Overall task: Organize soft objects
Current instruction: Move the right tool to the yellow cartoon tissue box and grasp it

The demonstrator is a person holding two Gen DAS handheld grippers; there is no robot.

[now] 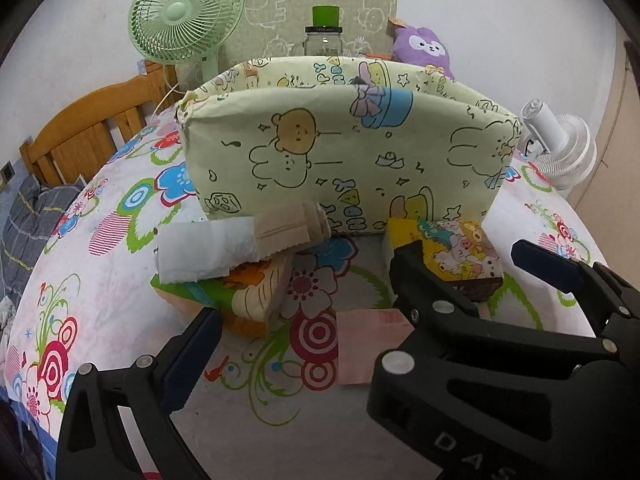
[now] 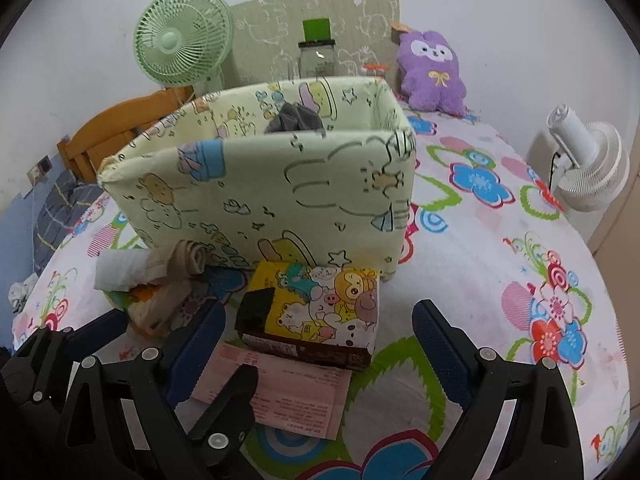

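Observation:
A pale green cartoon-print fabric bin (image 1: 344, 152) (image 2: 272, 184) stands open on the bed, with a grey cloth (image 2: 296, 120) inside. In front of it lie a beige roll with a white wrap (image 1: 236, 240) (image 2: 148, 266) on top of an orange cartoon pack (image 1: 244, 296) (image 2: 160, 308), a yellow cartoon tissue pack (image 1: 460, 256) (image 2: 316, 312), and a pink paper slip (image 1: 368, 344) (image 2: 280, 392). My left gripper (image 2: 176, 340) is open, just short of the orange pack. My right gripper (image 2: 320, 352) (image 1: 468, 256) is open, its fingers either side of the yellow pack.
A green fan (image 1: 186, 14), a glass jar with a green lid (image 1: 323, 38) and a purple plush (image 2: 434, 70) stand behind the bin. A white fan (image 2: 588, 168) is at the right bed edge. A wooden headboard (image 1: 80, 136) is at the left.

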